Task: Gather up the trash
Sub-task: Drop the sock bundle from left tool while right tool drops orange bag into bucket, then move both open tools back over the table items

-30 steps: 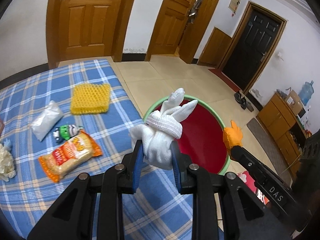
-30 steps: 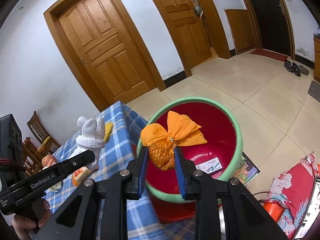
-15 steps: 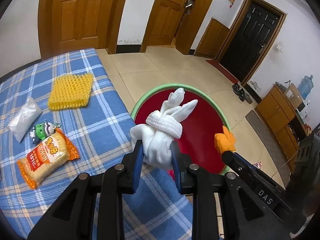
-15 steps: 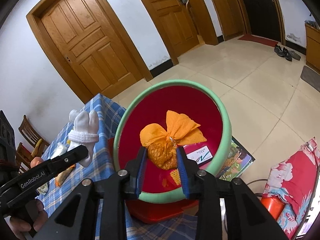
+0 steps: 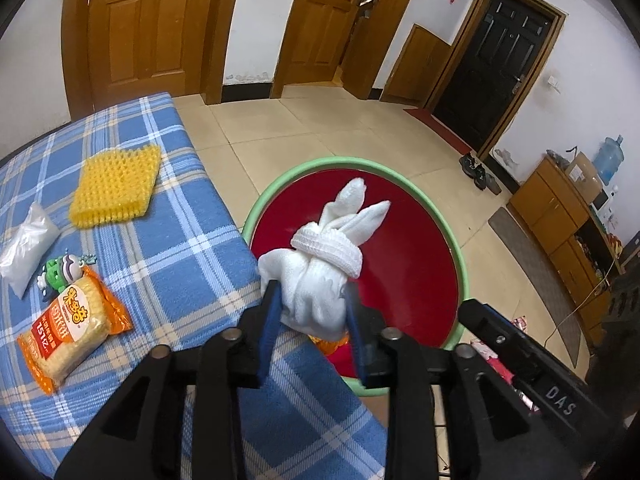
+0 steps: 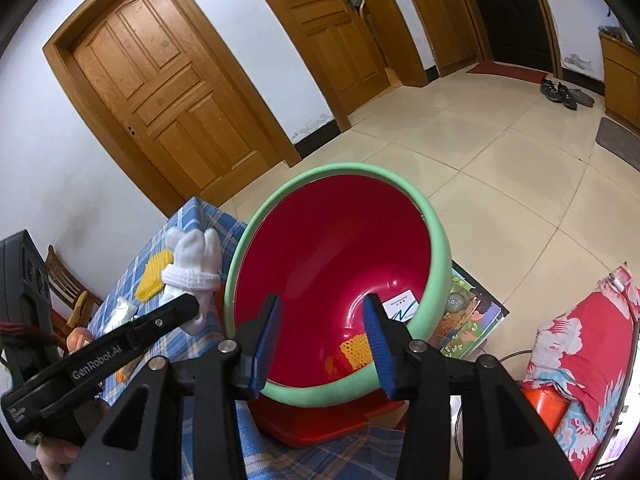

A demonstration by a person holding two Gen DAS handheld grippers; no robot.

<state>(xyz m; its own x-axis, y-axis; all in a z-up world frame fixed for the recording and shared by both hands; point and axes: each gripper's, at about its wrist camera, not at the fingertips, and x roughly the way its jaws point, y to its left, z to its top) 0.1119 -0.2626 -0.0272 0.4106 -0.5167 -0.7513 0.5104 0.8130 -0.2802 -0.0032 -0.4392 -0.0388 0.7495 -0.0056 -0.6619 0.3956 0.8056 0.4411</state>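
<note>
My left gripper (image 5: pixel 312 312) is shut on a knotted white glove (image 5: pixel 320 272) and holds it over the near rim of a red basin with a green rim (image 5: pixel 460 256). The glove (image 6: pixel 192 268) also shows in the right wrist view, just left of the basin (image 6: pixel 436 232). My right gripper (image 6: pixel 322 338) is open and empty above the basin. An orange mesh bundle (image 6: pixel 354 350) lies on the basin's floor beside a white card (image 6: pixel 400 306). A corner of the bundle (image 5: pixel 330 346) shows under the glove.
On the blue plaid tablecloth (image 5: pixel 168 248) lie a yellow mesh pad (image 5: pixel 116 186), a clear plastic bag (image 5: pixel 26 240), a small green toy (image 5: pixel 60 274) and an orange snack packet (image 5: pixel 68 328). Books (image 6: pixel 468 320) and a floral cushion (image 6: pixel 584 364) lie on the floor by the basin.
My right gripper has opened and the orange bundle has dropped into the basin. My left gripper has carried the white glove rightward over the basin's rim.
</note>
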